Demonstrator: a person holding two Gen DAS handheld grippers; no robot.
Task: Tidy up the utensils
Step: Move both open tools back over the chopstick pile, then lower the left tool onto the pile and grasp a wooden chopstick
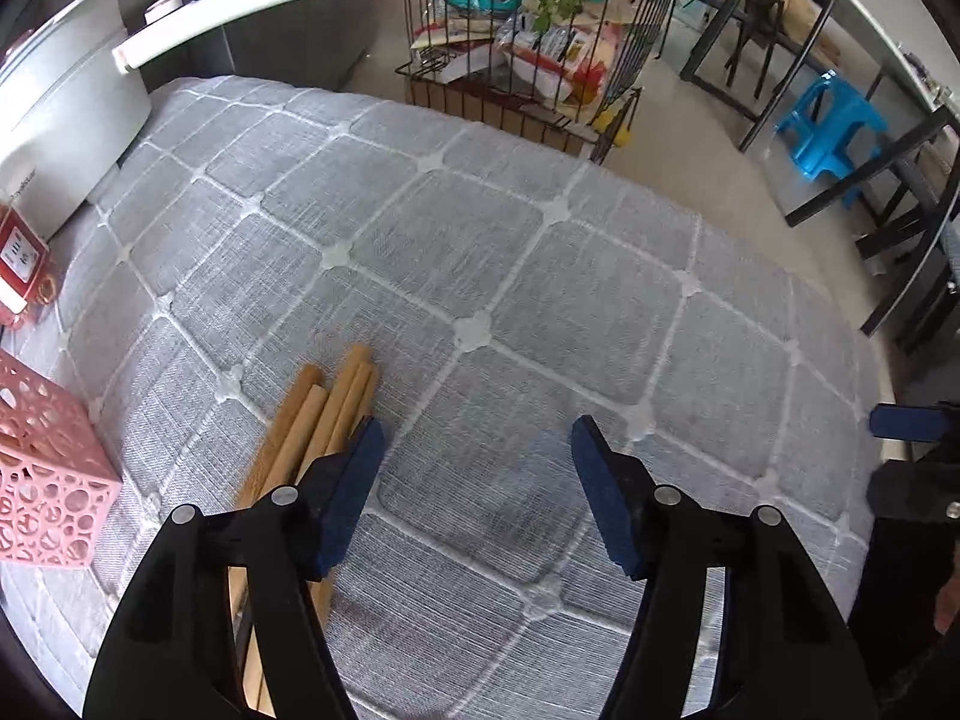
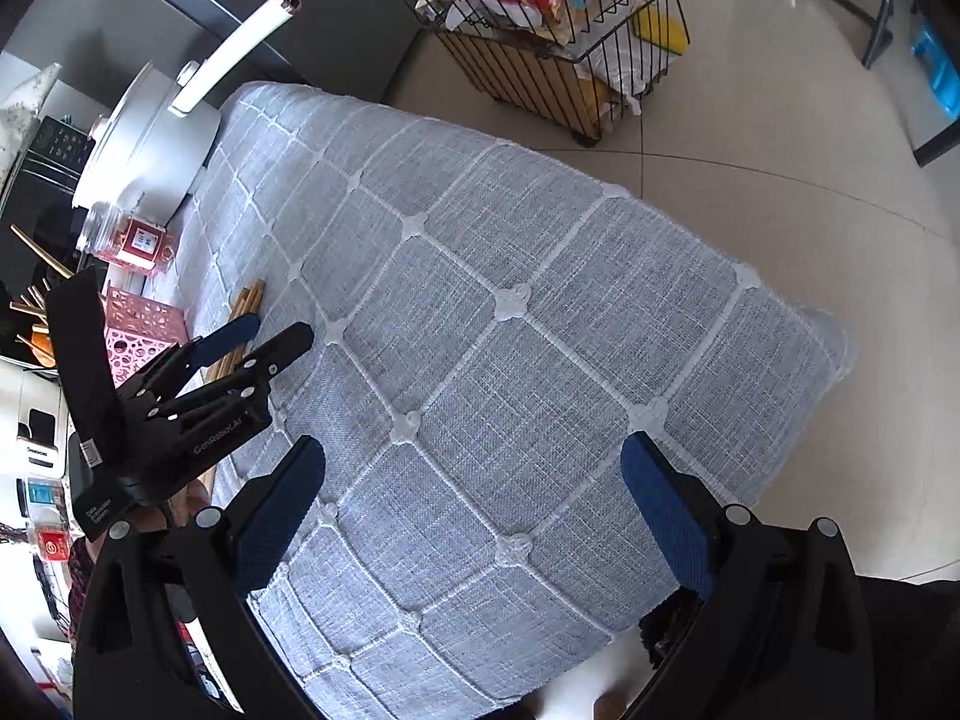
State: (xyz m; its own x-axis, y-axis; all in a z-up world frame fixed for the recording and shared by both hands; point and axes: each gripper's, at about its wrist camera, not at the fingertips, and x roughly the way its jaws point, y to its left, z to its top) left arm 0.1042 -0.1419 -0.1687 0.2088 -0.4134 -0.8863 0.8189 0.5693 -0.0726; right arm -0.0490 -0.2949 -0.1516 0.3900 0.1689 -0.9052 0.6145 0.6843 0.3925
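While both grippers hover with fingers spread, wooden utensils (image 1: 324, 414) lie at the table's left.
Pink holder (image 1: 42, 468) sits by the left edge, handles just beside it under the left gripper (image 1: 477, 438); bare cloth (image 1: 480, 252) stretches right to the rounded edge. Right gripper (image 2: 474, 462) holds nothing. "GenRobot.AI" reads on the left gripper's body.

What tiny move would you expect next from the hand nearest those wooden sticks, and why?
Probably the left gripper shifts slightly left, to centre its jaws over the bundle of round wooden sticks. The jaws stand wide open and empty, and the sticks lie under the left finger rather than between the two. The pink perforated square holder waits just beyond them on the grey checked tablecloth.
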